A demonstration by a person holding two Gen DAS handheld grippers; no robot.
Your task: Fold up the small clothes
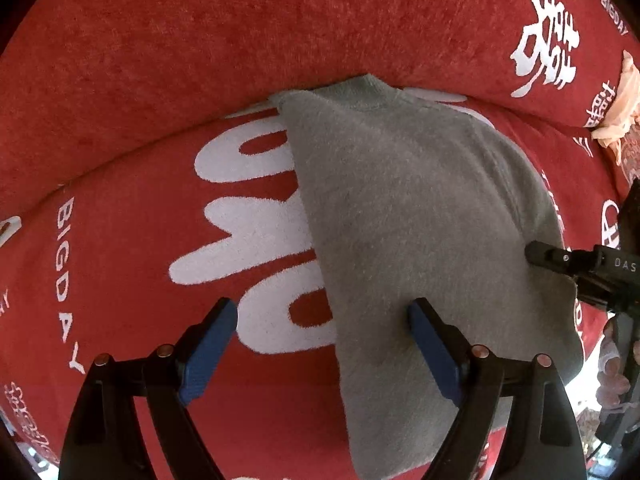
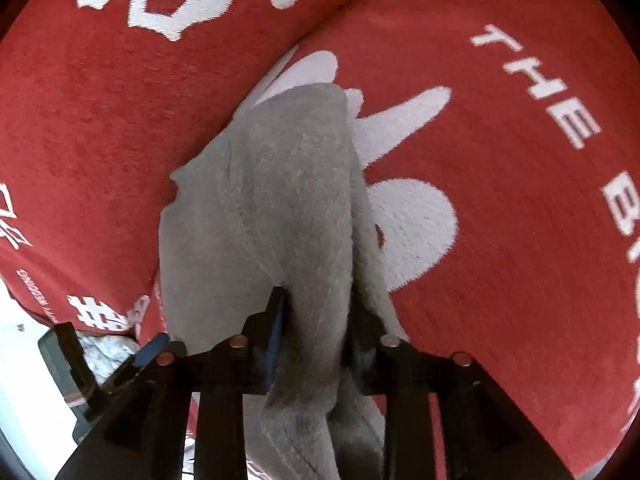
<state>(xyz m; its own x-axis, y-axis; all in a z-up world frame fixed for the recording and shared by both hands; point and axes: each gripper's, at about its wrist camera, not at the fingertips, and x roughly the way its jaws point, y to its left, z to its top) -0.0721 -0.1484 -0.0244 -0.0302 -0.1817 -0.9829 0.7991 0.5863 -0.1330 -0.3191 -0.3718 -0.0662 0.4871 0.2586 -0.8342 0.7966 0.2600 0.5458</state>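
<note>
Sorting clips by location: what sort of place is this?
Probably a home sofa or bed: a plush red cover printed "BIGDAY", draped over a padded backrest, with a gray garment on it.

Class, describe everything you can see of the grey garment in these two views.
The grey garment is soft, fuzzy knit, lying partly folded on a red cloth with white lettering. The right gripper is shut on a bunched fold at its edge. The left gripper is open, one finger on the fabric, the other over the red cloth.

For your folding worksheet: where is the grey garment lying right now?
In the left wrist view the grey garment lies on the red printed blanket, centre-right, its right edge pinched by the right gripper; the open left gripper straddles its left edge.
</note>
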